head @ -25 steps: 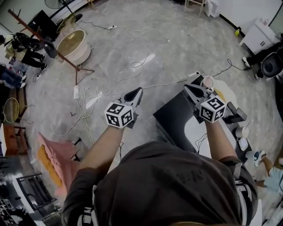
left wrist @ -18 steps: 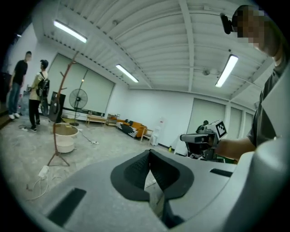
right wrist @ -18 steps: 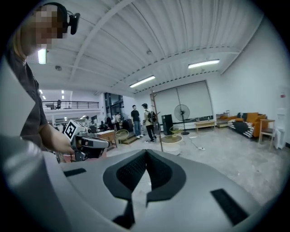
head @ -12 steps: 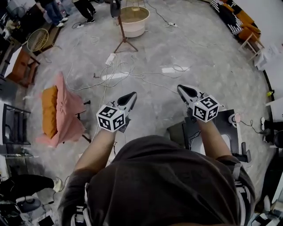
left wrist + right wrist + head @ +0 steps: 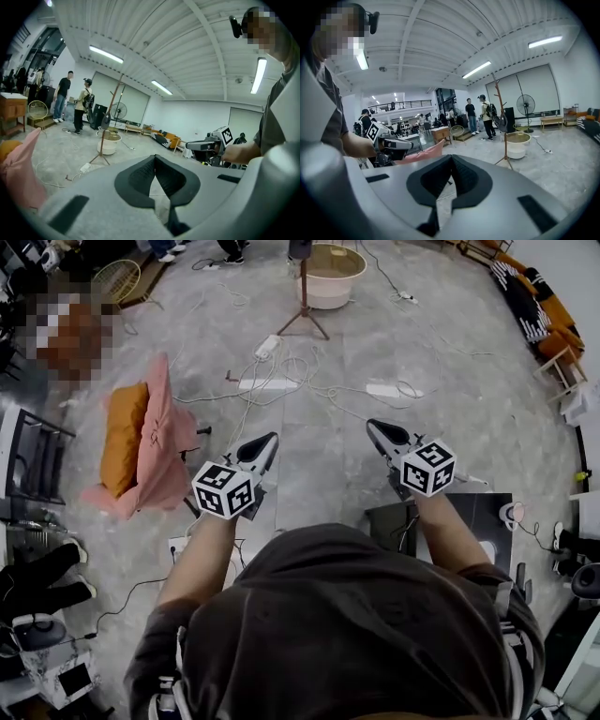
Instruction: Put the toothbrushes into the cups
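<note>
left gripper [image 5: 265, 440] is out in front of the person, over the floor [image 5: 328, 456]. its jaws are pressed tip to tip, the dark pads [image 5: 139, 174] meeting in a point with nothing between them. right gripper [image 5: 373, 427], same story: jaws closed right up, touching at the tips, nothing held. both point away from the person, side by side and well apart, neither touching anything.

the black table [image 5: 469, 507] sits low on the person's right, behind the right gripper. on its far edge there's a small round thing [image 5: 511, 514], pinkish, maybe a cup but too small to tell, and i can't see what's in it. toothbrushes i can't make out in any view.

across the room a cream tub [image 5: 335, 273] stands on the floor just behind a tripod stand [image 5: 304, 306], and its inside shows plain tan. cables [image 5: 281, 381] loop over the floor between tub and grippers. off to the left, an orange cushion [image 5: 122, 432] lies against a pink cloth [image 5: 164, 442].
</note>
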`<action>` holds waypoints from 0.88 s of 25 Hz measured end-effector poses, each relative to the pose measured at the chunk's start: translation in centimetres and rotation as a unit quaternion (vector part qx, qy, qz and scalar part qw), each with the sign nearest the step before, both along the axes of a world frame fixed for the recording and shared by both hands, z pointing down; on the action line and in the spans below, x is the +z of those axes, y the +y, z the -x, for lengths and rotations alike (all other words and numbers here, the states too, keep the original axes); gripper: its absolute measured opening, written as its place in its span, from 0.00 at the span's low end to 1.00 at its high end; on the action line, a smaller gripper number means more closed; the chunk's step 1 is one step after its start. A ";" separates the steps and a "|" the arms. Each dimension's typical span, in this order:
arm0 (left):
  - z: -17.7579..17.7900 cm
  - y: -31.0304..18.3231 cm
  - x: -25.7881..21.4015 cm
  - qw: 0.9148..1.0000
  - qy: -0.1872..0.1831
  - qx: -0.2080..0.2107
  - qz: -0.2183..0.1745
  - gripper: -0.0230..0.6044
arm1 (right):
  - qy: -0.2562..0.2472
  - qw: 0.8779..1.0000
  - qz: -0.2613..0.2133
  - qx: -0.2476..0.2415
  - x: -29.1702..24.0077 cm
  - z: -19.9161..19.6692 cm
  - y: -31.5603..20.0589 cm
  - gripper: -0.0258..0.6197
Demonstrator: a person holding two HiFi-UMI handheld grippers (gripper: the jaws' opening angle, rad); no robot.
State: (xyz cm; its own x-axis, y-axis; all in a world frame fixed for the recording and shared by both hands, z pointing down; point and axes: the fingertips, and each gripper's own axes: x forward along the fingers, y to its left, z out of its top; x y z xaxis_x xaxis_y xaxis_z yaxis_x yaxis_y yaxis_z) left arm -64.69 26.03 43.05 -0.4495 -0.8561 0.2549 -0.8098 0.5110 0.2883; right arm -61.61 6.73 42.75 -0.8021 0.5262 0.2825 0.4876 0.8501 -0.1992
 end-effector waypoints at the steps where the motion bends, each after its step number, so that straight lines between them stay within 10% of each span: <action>1: 0.0 0.1 0.0 1.000 0.001 0.001 -0.001 0.05 | 0.002 1.000 0.002 0.001 0.1 0.0 0.1 0.03; 22: -0.1 -3.6 0.0 0.999 0.012 0.035 -0.012 0.05 | 0.006 0.999 -0.023 0.025 0.4 -1.1 -3.1 0.03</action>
State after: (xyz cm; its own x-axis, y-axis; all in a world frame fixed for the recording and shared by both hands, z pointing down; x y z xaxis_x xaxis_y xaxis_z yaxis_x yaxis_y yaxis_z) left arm -64.60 22.41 43.01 -0.3830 -0.8909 0.2440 -0.8360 0.4467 0.3188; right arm -60.49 3.62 43.19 -0.8238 0.4716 0.3146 0.4421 0.8818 -0.1642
